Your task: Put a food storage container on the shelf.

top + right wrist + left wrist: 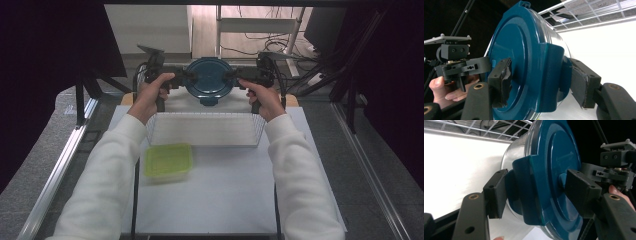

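Blue-lidded round container (209, 79) we find held above the far edge of the wire basket (205, 129), left gripper (183, 77) and right gripper (235, 76) each clamped on a lid latch.

Held between left gripper (186, 76) and right gripper (231, 76), round container (209, 80) hangs above wire basket (205, 129), blocking the middle. Open tabletop (230, 185) nearer, apart from green box (168, 161) at left.
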The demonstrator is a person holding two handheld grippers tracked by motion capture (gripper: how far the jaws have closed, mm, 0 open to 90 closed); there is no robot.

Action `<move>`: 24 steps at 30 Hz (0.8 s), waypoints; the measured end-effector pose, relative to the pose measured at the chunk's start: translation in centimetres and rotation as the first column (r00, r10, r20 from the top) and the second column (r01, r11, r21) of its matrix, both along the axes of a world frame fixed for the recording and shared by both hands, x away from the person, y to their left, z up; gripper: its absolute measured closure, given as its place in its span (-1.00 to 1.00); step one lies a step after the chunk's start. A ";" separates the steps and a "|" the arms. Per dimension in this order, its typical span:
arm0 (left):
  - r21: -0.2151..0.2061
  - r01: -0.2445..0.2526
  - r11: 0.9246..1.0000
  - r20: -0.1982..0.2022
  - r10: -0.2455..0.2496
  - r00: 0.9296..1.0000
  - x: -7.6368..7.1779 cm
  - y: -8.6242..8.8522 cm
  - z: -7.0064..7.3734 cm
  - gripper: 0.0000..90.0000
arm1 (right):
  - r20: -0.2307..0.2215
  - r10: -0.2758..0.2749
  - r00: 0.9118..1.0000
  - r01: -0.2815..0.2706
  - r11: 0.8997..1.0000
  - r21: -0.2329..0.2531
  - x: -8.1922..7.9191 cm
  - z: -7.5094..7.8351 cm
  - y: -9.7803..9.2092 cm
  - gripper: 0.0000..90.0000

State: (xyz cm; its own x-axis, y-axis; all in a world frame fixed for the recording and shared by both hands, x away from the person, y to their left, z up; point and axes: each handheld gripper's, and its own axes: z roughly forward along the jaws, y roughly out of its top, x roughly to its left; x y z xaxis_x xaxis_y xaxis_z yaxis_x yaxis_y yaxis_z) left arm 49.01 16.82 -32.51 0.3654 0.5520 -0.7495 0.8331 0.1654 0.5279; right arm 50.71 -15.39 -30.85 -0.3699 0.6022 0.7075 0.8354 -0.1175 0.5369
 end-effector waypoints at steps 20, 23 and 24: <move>-0.040 -0.036 0.999 -0.006 0.036 0.999 0.9 -0.2 -1.2 -0.24 | -0.059 -0.047 0.997 0.049 0.998 0.030 1.0 -1.1 0.1 -0.24; -0.045 -0.040 0.998 0.007 0.041 0.999 0.9 -0.3 -1.3 -0.30 | -0.048 -0.048 0.998 0.049 0.998 0.027 1.0 -1.1 0.2 -0.28; -0.017 -0.049 0.999 0.014 0.050 0.999 0.8 -0.4 -1.3 -0.39 | -0.015 -0.043 0.999 0.043 0.999 0.000 0.9 -1.1 0.4 -0.34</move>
